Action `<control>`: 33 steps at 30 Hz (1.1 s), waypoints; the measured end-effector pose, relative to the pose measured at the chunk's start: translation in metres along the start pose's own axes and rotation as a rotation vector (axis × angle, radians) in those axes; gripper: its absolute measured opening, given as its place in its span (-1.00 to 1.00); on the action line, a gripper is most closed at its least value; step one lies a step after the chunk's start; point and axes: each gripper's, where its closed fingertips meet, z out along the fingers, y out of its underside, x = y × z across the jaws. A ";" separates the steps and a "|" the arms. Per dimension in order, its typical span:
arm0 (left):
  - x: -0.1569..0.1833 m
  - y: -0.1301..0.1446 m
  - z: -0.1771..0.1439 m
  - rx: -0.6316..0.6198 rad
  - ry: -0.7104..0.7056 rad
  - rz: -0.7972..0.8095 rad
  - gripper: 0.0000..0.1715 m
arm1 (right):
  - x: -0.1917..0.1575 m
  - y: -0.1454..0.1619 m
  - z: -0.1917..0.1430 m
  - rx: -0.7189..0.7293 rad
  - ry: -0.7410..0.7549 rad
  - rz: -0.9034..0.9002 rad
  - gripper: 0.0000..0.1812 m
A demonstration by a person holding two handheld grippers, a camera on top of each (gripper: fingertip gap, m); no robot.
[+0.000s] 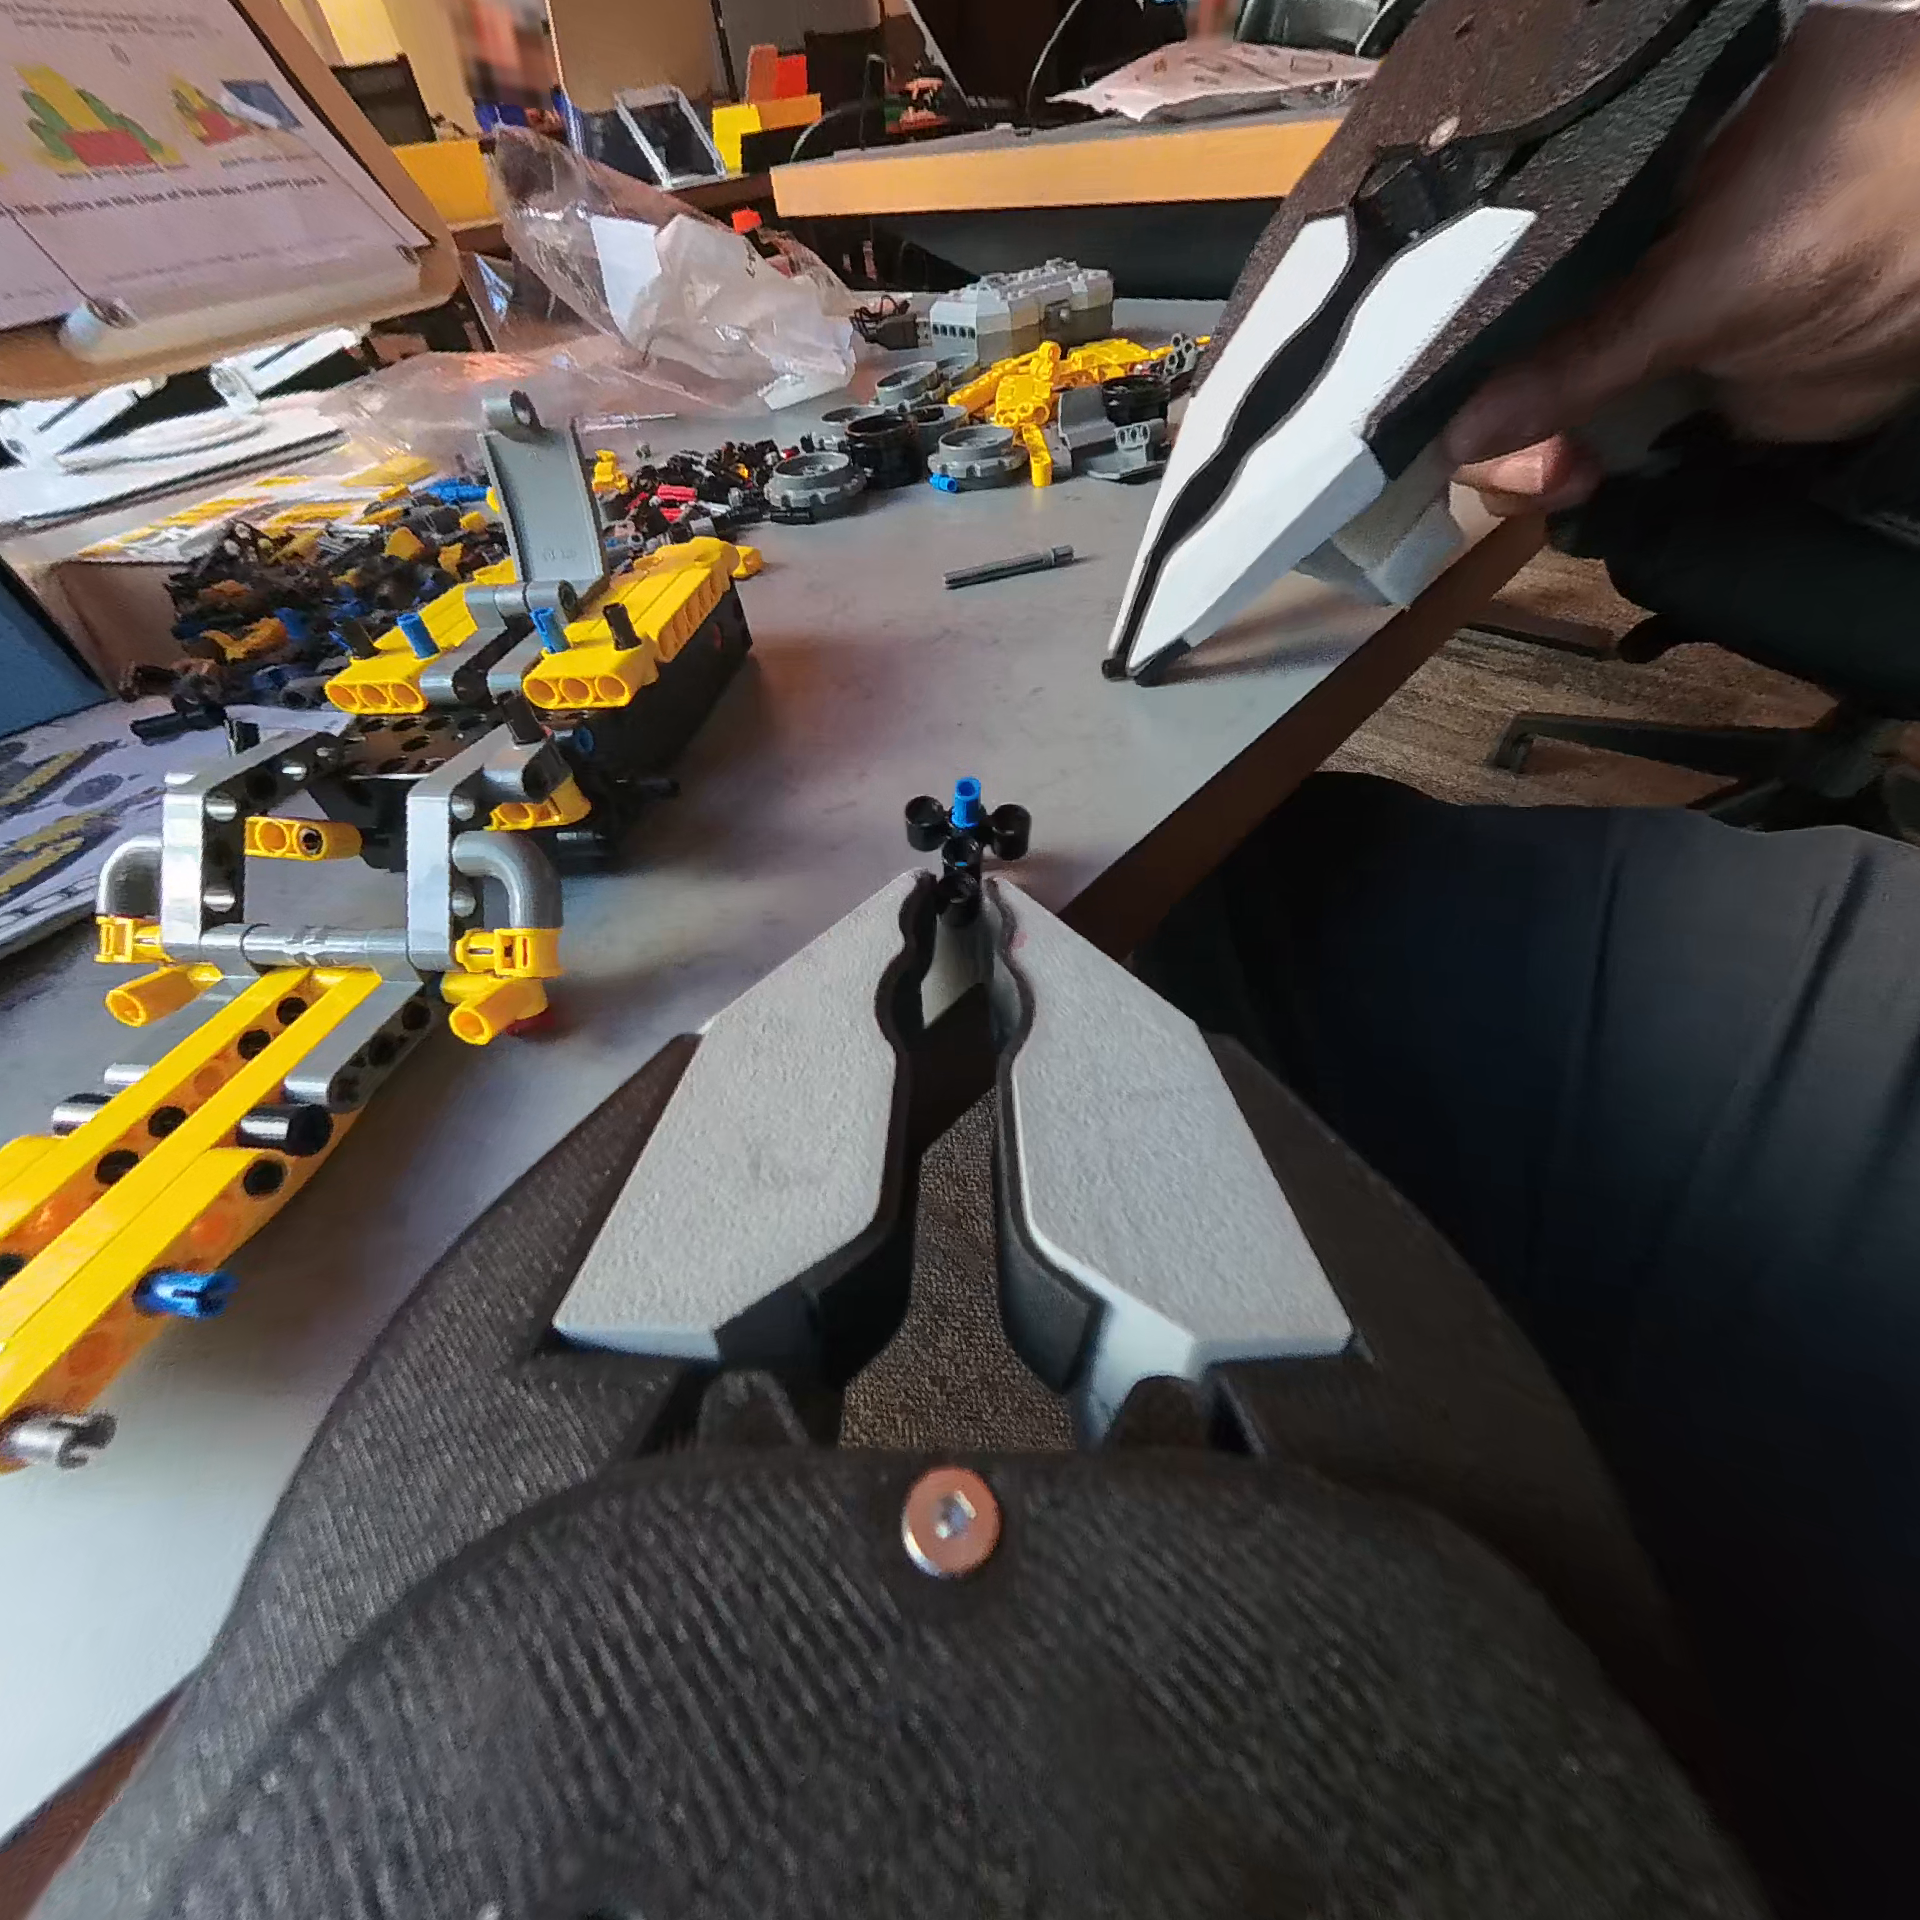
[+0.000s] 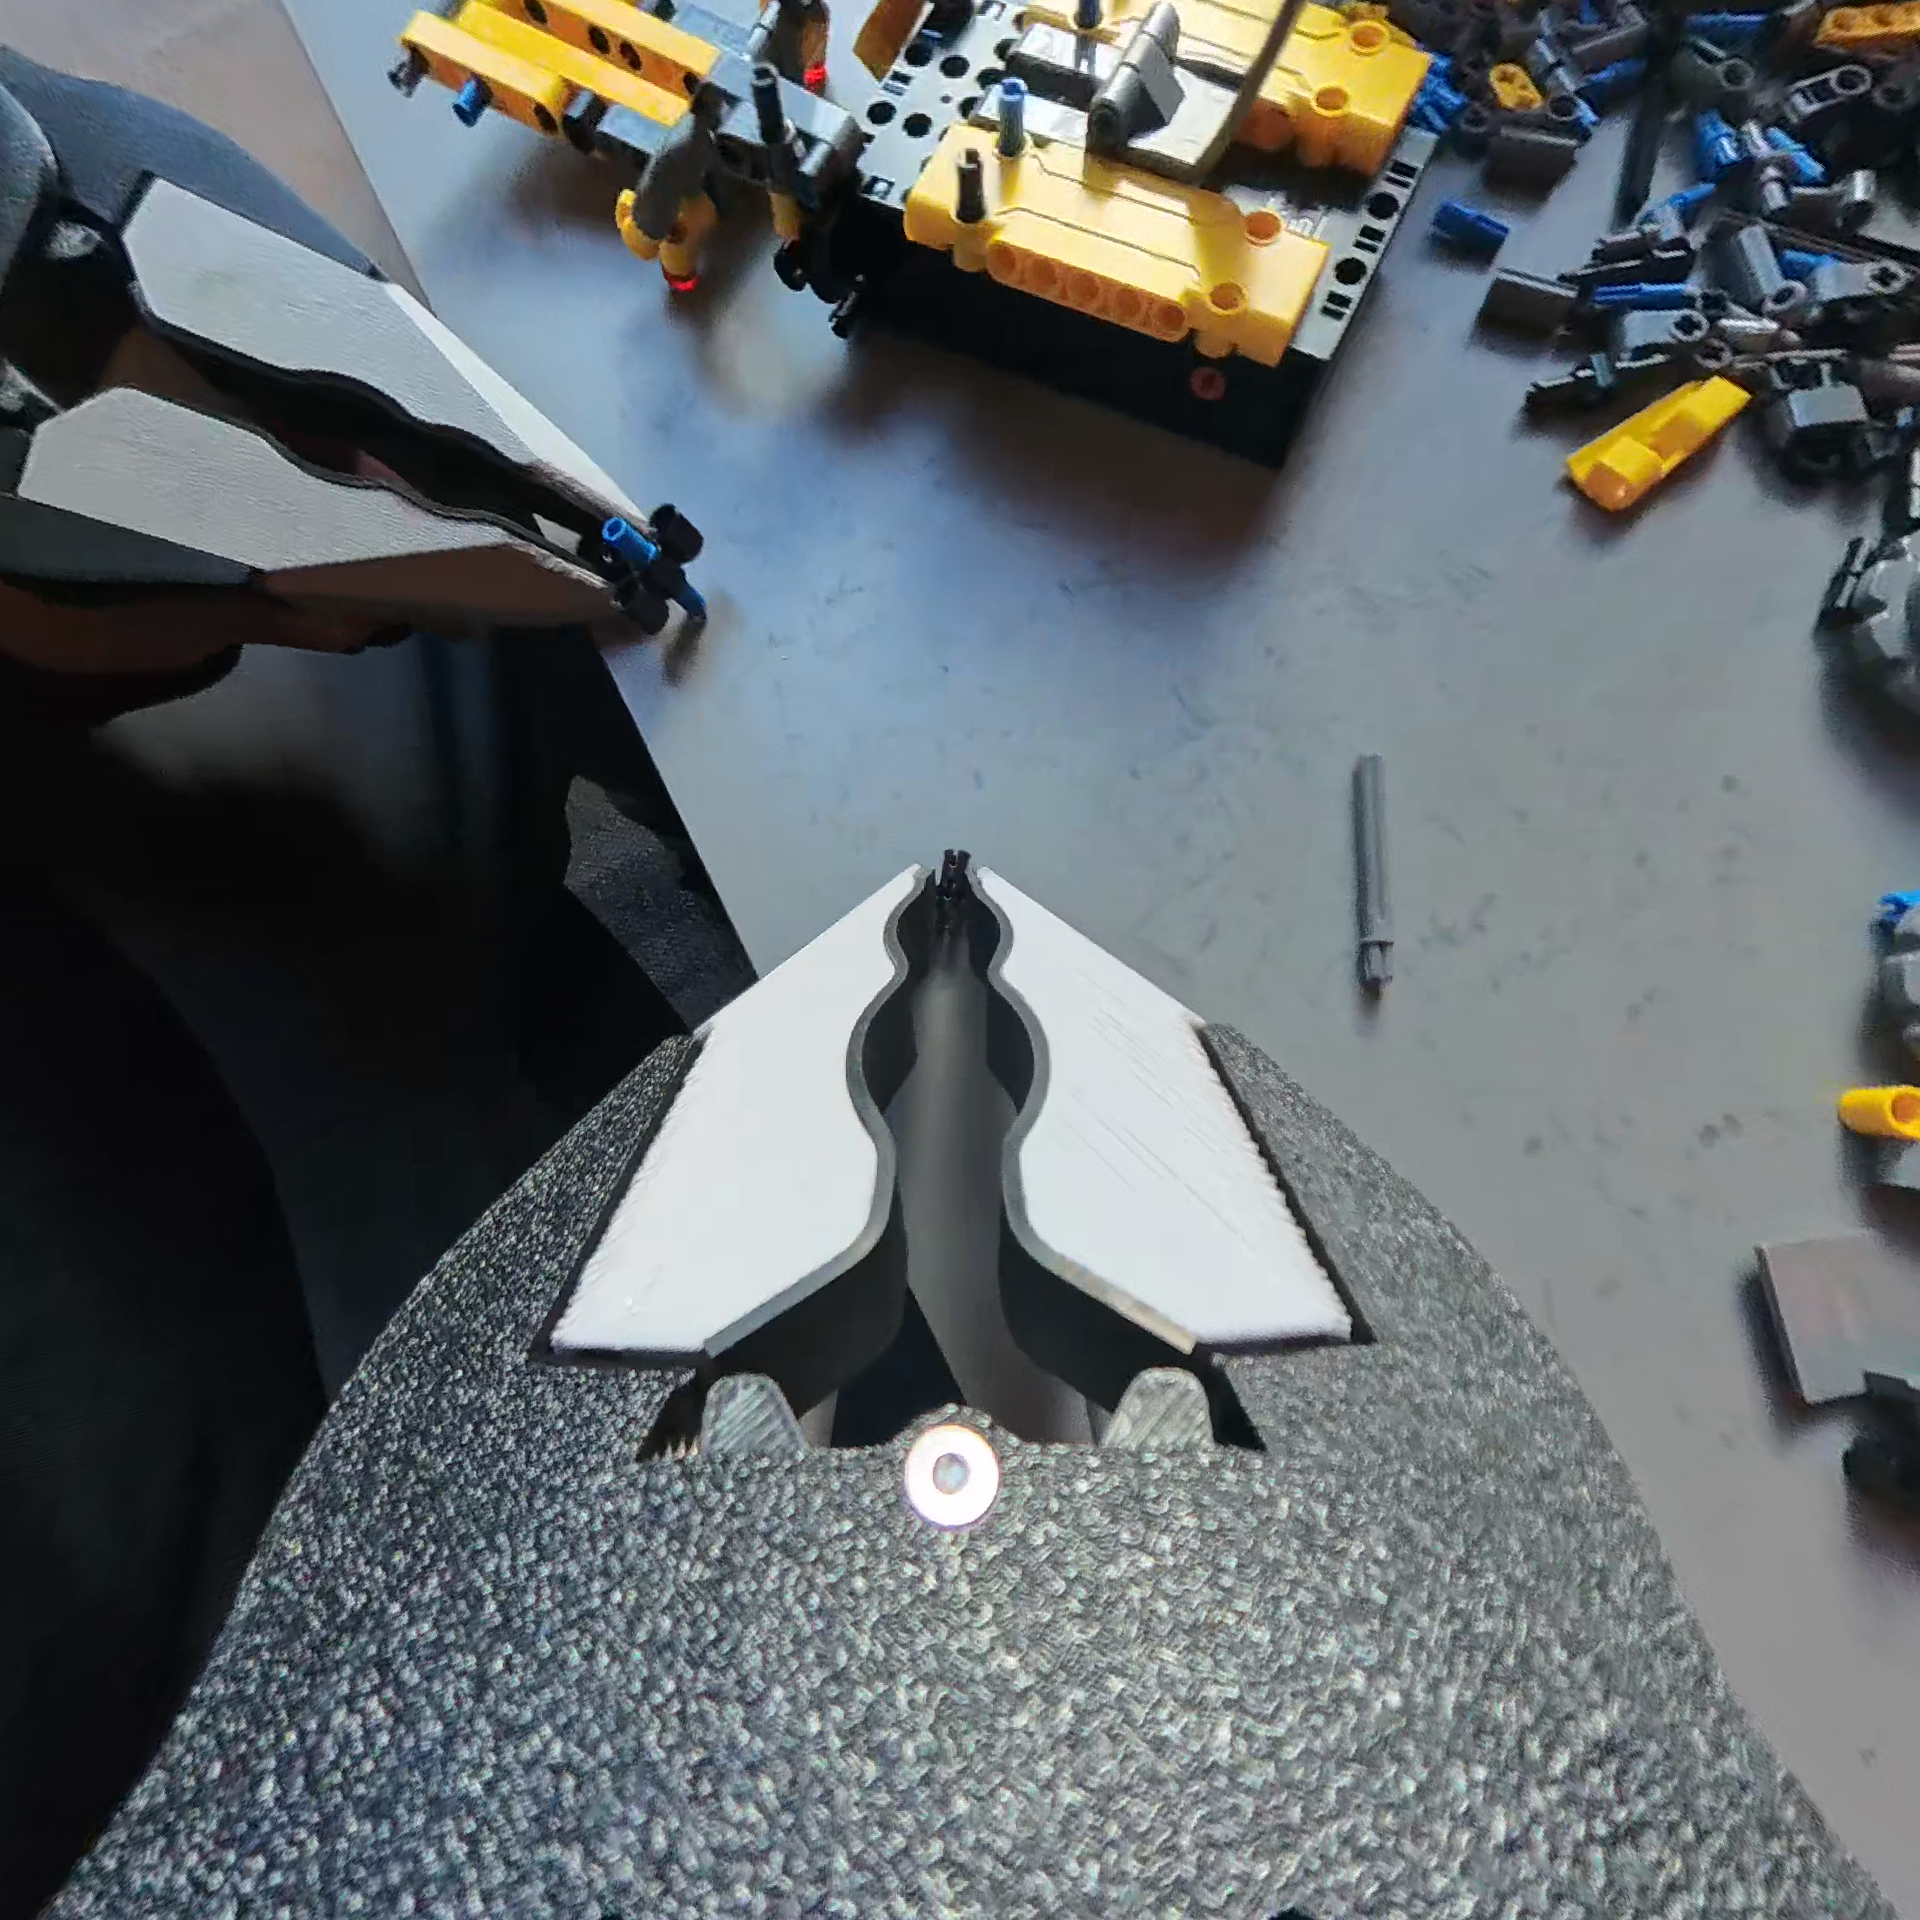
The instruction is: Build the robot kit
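1. my left gripper (image 1: 956, 883) is pinched tight on a small black connector piece (image 1: 966, 831) with a blue pin standing up through its middle; the piece sticks out past my fingertips, above the near edge of the grey table (image 1: 883, 665).
2. my right gripper (image 2: 948, 873) is drawn in narrow on a tiny black pin (image 2: 948, 871), of which only the tip shows between the fingertips; in the left wrist view it hangs tilted over the table's edge, its tips close to the surface, and i cannot tell whether they touch.
3. a loose dark grey axle (image 2: 1371, 868) lies on the bare table, off to the right of my right gripper's tips.
4. farther in sits the yellow and black model (image 1: 582, 665), with a grey curved panel (image 1: 545, 499) standing up from it and a long yellow beam arm (image 1: 187, 1122) reaching toward me on the left.
5. behind it lie heaps of small loose parts (image 1: 312, 582), black, blue and yellow, plus grey wheel hubs (image 1: 904, 447) and a crumpled clear plastic bag (image 1: 665, 270).
6. an instruction sheet (image 1: 177, 156) with coloured brick drawings is propped at the upper left; it bears printed lines, and i see no brand mark on my grippers.
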 end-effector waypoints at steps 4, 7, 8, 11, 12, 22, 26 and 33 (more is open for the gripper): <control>0.001 -0.003 0.003 -0.017 -0.002 -0.037 -0.95 | -0.005 -0.003 0.004 0.000 -0.025 -0.015 -0.92; -0.001 -0.005 0.002 -0.031 -0.005 -0.059 -0.95 | -0.007 -0.012 0.001 0.053 -0.020 -0.024 -0.82; -0.001 -0.005 0.002 -0.039 -0.003 -0.068 -0.95 | -0.011 -0.016 -0.001 0.076 -0.034 -0.042 -0.82; 0.000 -0.005 0.003 -0.065 0.022 -0.125 -0.95 | -0.029 -0.031 -0.003 0.140 -0.063 -0.157 -0.71; 0.001 -0.005 0.003 -0.070 0.033 -0.146 -0.95 | -0.037 -0.034 -0.002 0.150 -0.071 -0.210 -0.71; 0.007 -0.017 0.001 -0.067 0.276 -0.755 -0.95 | -0.058 -0.054 0.021 0.198 0.117 -0.527 -0.75; -0.002 -0.037 -0.009 0.073 0.444 -1.185 -0.95 | -0.061 -0.065 0.019 0.250 0.134 -0.527 -0.77; -0.004 -0.043 -0.013 0.114 0.489 -1.350 -0.95 | -0.060 -0.080 0.014 0.334 0.082 -0.391 -0.82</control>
